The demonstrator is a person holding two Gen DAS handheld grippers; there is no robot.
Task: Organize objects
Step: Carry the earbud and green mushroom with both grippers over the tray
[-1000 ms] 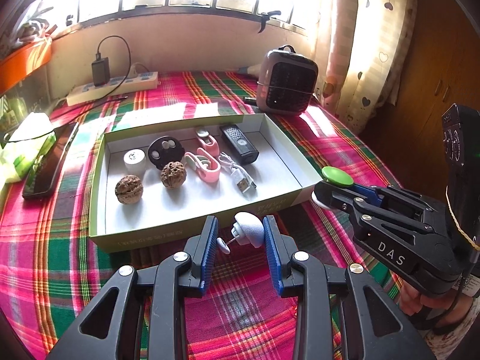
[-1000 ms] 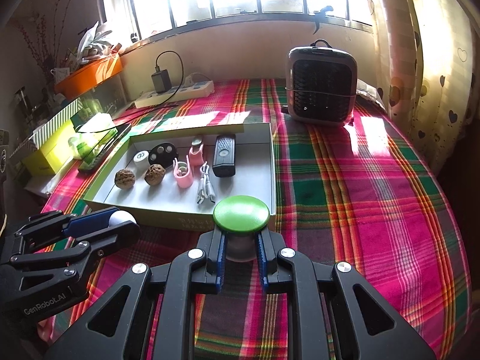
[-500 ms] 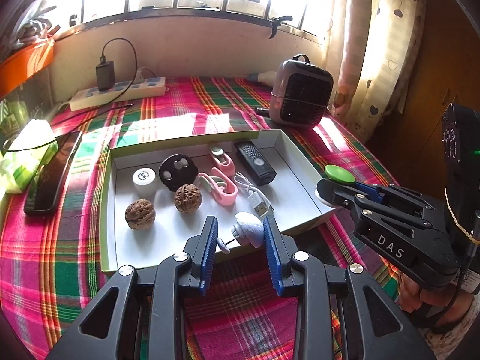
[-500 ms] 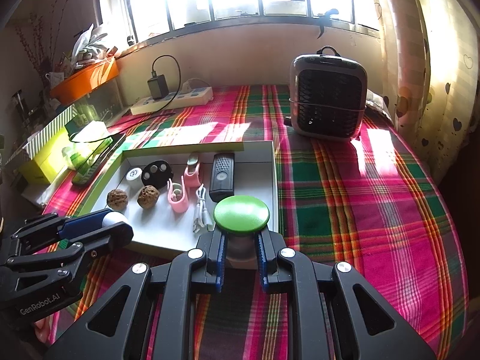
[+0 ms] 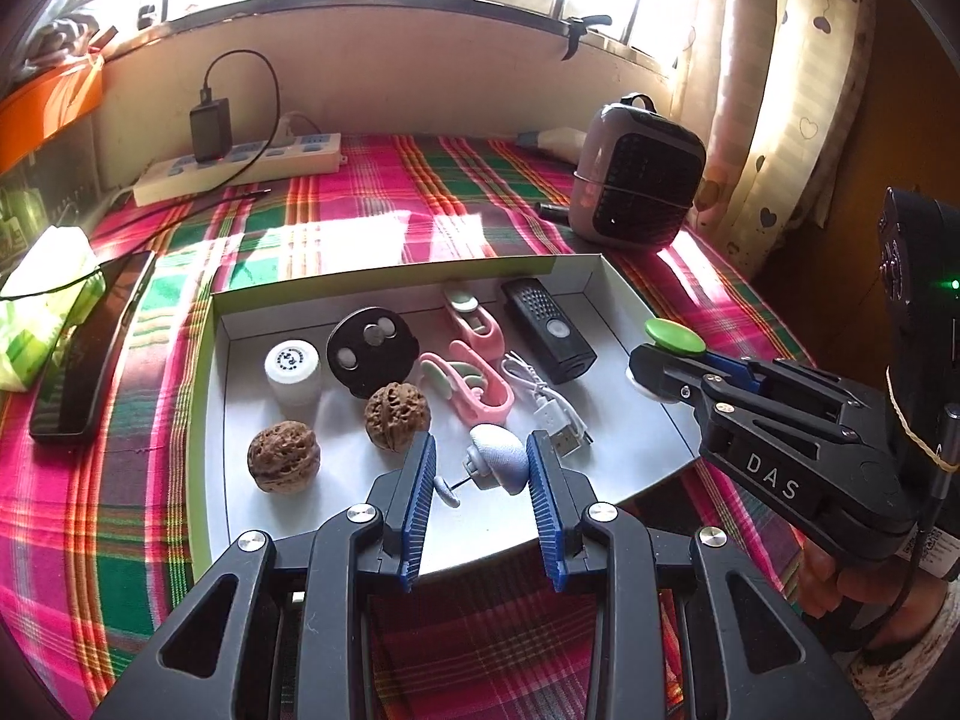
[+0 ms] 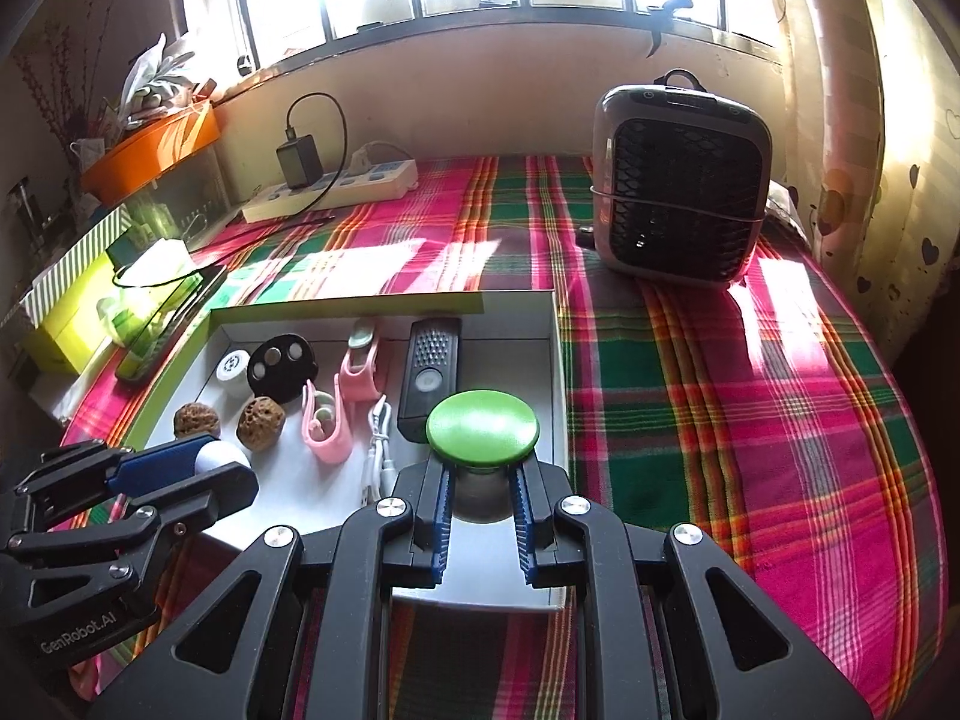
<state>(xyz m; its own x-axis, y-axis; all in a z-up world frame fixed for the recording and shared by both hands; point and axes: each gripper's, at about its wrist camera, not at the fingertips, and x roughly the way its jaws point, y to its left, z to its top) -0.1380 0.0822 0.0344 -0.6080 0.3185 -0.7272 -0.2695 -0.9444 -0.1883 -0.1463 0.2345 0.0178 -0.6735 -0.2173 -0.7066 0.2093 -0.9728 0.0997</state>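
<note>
Both tongs have advanced over the tray point(image 5: 384, 270). To finish well, I should lower each load onto bare floor at 6 o'clock. Left tongs point(image 5: 480, 474), partly open, pinch a grey knob point(image 5: 501, 462); right tongs point(image 6: 480, 495), nearly closed, clamp a green-capped knob point(image 6: 483, 426).
</note>
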